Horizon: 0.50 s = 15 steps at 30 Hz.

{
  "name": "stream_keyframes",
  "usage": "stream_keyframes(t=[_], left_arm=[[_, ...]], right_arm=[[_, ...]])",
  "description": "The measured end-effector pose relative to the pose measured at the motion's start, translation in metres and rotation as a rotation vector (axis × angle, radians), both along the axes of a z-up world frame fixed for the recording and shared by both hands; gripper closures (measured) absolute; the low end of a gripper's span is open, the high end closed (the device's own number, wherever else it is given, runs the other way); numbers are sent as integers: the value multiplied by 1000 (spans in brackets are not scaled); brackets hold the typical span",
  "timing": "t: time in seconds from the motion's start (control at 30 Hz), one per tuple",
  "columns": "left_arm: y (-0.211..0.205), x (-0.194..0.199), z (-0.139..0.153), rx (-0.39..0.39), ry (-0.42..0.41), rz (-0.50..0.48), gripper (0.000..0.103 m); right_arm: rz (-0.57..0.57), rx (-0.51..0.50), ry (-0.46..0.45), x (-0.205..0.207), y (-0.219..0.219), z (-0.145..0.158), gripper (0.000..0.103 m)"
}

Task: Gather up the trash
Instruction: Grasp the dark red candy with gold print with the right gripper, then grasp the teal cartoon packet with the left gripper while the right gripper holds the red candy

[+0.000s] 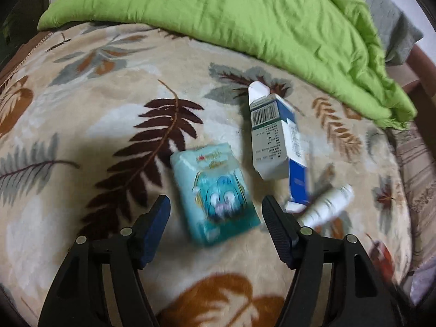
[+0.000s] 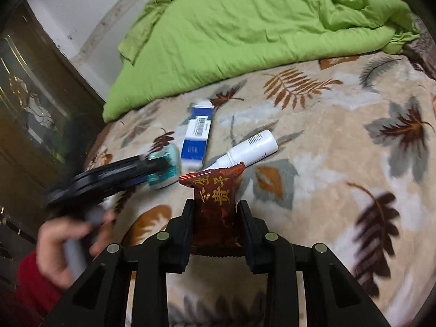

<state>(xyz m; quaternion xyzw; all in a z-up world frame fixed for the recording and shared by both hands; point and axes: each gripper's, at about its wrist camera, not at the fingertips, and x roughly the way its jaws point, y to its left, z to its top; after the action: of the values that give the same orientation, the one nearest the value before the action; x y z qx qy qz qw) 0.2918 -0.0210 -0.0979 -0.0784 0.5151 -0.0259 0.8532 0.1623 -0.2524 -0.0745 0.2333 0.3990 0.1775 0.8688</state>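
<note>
**Reaching for the tissue pack, wrapper already in hand**

Holding a red wrapper (image 2: pixel 215 212) between the pads of the right gripper (image 2: pixel 216 218), jaws narrowed onto it. Hovering the left gripper (image 1: pixel 215 212) over the tissue pack (image 1: pixel 215 193), jaws standing wide to either side and apparently not touching it, though blur is making contact hard to judge.

Risking a skewed pinch: the pack is lying slantwise between the fingers, so closing now could be twisting it out or bunching the soft blanket (image 1: pixel 81 109) under it. Risking a dropped wrapper too, being thin and gripped only at its lower half.

Lying just beside the pack: a blue-and-white box (image 1: pixel 275 141) and a white bottle (image 1: pixel 327 204), the bottle crowding the right-hand finger. Bunching up well behind: a green quilt (image 1: pixel 245 13).
</note>
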Motion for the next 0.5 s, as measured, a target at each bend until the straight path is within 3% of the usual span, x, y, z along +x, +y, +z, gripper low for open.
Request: stream_keyframes(t=[0.17, 0.23, 0.33, 0.5], left_arm=[[-2, 6, -7, 35, -46, 0, 37], [0, -1, -7, 63, -63, -14, 57], [10, -13, -5, 28, -68, -28, 64], [22, -57, 4, -4, -73, -68, 67]], right_arm=[[-4, -12, -12, -20, 5, -1, 69], [-7, -6, -3, -22, 6, -4, 69], [-47, 3, -11, -24, 0, -3, 69], [-51, -9, -7, -34, 4, -1, 69]])
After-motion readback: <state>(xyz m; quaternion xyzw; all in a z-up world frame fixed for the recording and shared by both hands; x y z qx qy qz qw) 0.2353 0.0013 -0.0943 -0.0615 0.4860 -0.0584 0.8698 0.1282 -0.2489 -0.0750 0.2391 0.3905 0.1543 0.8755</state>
